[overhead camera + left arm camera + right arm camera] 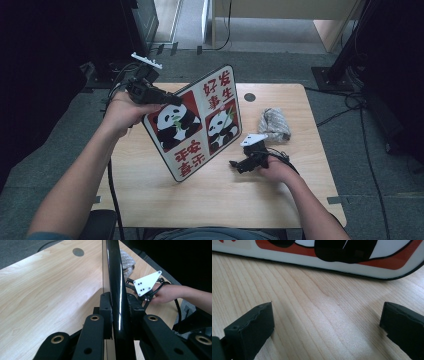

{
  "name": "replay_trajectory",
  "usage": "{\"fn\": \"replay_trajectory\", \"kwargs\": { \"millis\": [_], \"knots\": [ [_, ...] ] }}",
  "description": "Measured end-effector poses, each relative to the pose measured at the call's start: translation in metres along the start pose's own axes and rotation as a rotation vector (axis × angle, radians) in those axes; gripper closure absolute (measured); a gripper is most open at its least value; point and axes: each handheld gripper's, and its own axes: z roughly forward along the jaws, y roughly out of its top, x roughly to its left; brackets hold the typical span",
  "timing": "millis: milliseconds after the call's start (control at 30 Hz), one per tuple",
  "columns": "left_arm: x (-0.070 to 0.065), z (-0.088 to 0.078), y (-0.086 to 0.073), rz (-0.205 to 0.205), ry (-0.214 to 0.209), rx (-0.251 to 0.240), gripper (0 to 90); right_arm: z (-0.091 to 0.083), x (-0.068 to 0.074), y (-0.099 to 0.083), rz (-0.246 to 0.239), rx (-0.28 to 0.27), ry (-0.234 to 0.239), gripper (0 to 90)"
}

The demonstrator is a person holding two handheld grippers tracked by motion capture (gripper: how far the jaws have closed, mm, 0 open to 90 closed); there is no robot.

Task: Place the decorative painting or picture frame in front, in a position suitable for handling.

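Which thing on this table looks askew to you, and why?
The panda board stands tilted on one lower corner instead of lying flat, its upper edge clamped in the left tongs. The right tongs rest open on the table beside it.

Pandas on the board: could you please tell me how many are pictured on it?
2. On the board clamped in the left tongs, one panda is on the left red panel, the other panda on the right red panel. Its back face is hidden.

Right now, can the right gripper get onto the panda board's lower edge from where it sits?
Probably yes. The right gripper rests on the table with jaws open, facing the panda board, bare wood between them. The left gripper holds the board tilted.
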Motion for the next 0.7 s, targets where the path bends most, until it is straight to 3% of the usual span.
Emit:
{"fn": "replay_trajectory", "kwargs": {
  "millis": [267, 400, 467, 700],
  "knots": [
    [0.0011, 0.0003, 0.0000, -0.004, 0.019, 0.006, 77.0, 0.0000, 0.0000, 0.0000, -0.001, 0.000, -0.001, 0.0],
    [0.0034, 0.0006, -0.0006, -0.008, 0.050, 0.008, 63.8, 0.0000, 0.0001, 0.0000, -0.001, 0.000, -0.002, 0.0],
    [0.0052, 0.0007, -0.0014, -0.018, 0.045, 0.012, 56.4, 0.0000, 0.0002, 0.0001, 0.001, 0.001, -0.002, 0.0],
    [0.0073, 0.0003, -0.0024, -0.031, 0.061, 0.005, 49.5, 0.0001, 0.0004, 0.0002, 0.003, 0.001, -0.005, 0.0]
  ]
}}
